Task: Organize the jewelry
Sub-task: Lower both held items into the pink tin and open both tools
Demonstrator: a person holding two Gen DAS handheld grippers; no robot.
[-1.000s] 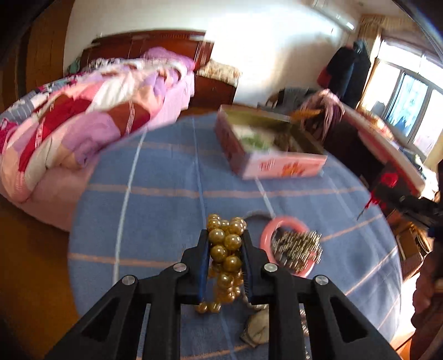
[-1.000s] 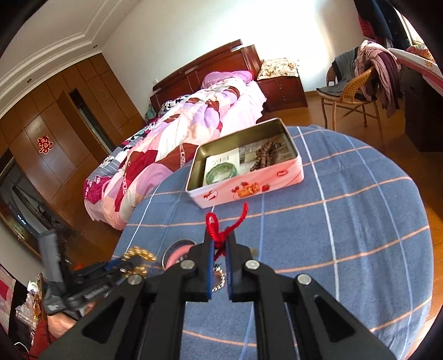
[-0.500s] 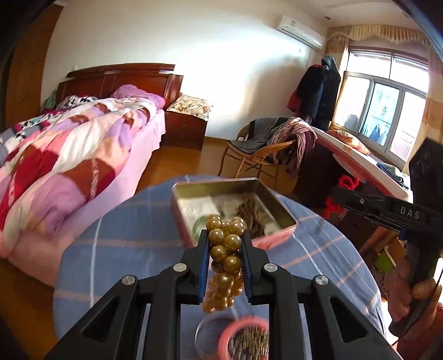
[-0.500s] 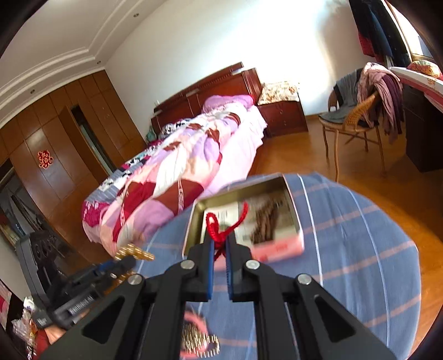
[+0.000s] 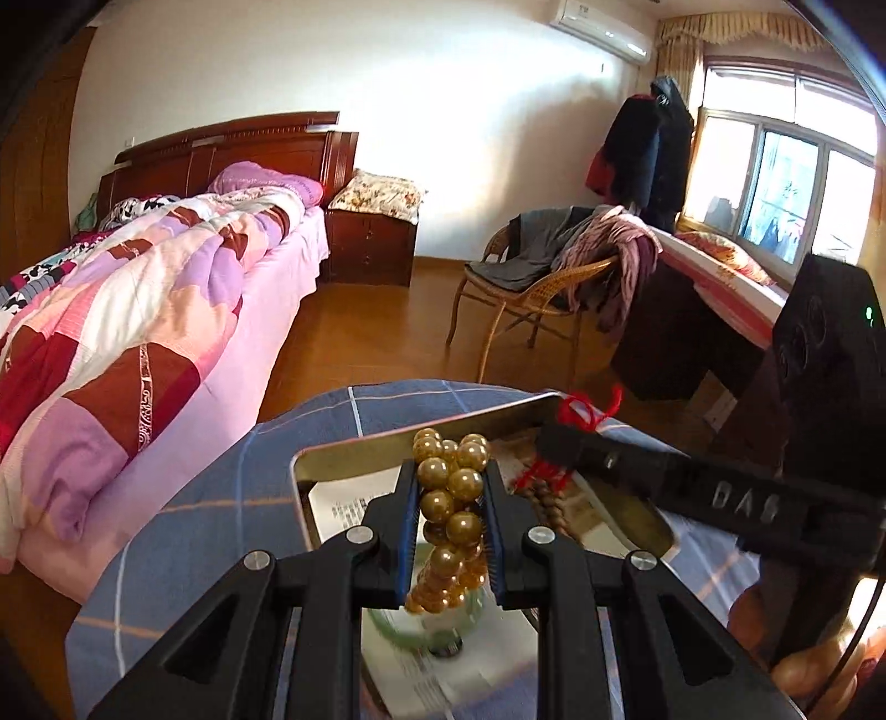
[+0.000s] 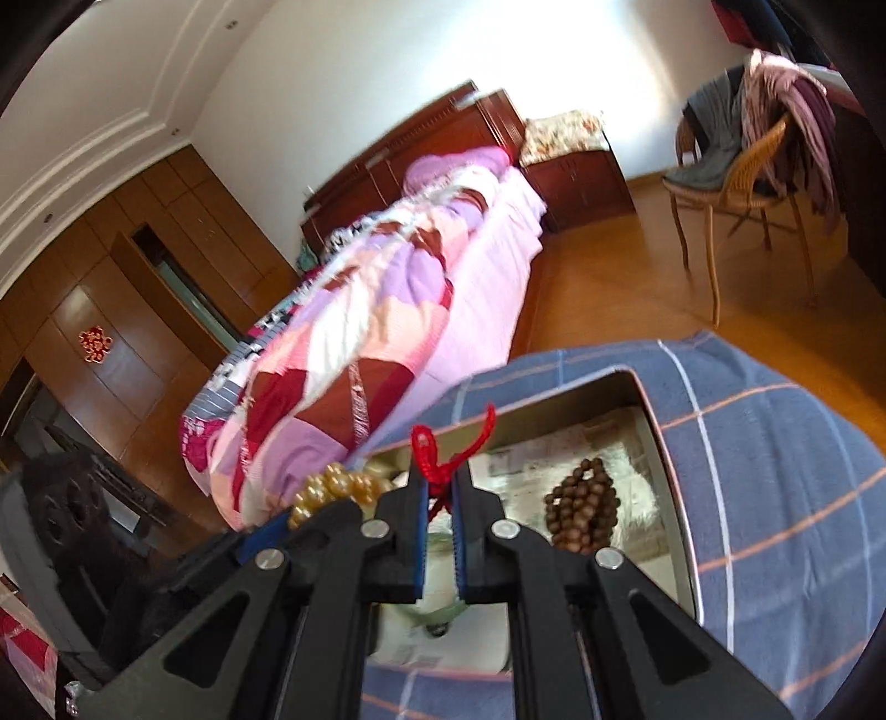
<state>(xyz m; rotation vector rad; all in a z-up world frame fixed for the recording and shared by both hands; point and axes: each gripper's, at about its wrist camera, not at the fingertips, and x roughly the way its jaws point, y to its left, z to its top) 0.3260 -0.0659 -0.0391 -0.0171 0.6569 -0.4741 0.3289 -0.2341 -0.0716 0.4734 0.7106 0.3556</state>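
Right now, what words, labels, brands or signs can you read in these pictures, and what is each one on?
"DAS": raised letters on the side of the right gripper, seen from the left wrist view.
Printed paper lying in the tin: lines of text, too small and blurred to read.
Red ornament on the wardrobe door: a decorative sign, too small to read.
Air conditioner: a mark, unreadable.

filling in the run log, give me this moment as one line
left gripper: shut on gold bead bracelet | right gripper: shut on red cord | both above open tin | inside: brown bead string
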